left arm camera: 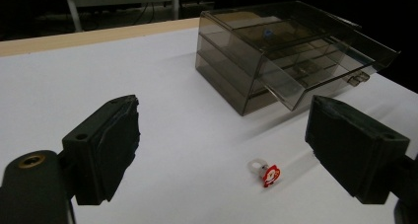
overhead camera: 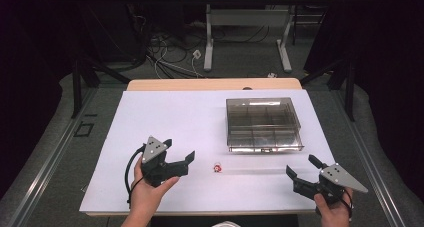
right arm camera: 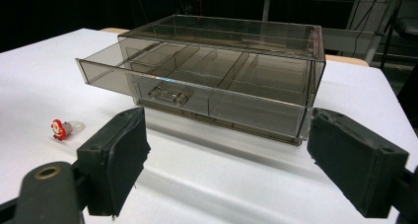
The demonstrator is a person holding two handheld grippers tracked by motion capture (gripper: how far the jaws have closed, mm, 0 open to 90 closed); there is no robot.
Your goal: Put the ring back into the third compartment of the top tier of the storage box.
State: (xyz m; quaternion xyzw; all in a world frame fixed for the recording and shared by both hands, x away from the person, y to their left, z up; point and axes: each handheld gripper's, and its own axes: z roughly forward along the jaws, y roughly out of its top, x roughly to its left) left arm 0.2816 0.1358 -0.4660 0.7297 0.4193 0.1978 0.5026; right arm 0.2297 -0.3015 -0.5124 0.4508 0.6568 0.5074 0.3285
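A small red-and-white ring [left arm camera: 266, 172], probably light, hard plastic best pinched across its clear band, lies on the white table [overhead camera: 165, 117] in front of the smoky drawer box [overhead camera: 263, 124], between the wide-open, empty left gripper [overhead camera: 181, 152] and right gripper [overhead camera: 301, 168].

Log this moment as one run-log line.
left tongs: open, empty | right tongs: open, empty | toy ring: on table | drawer: pulled out
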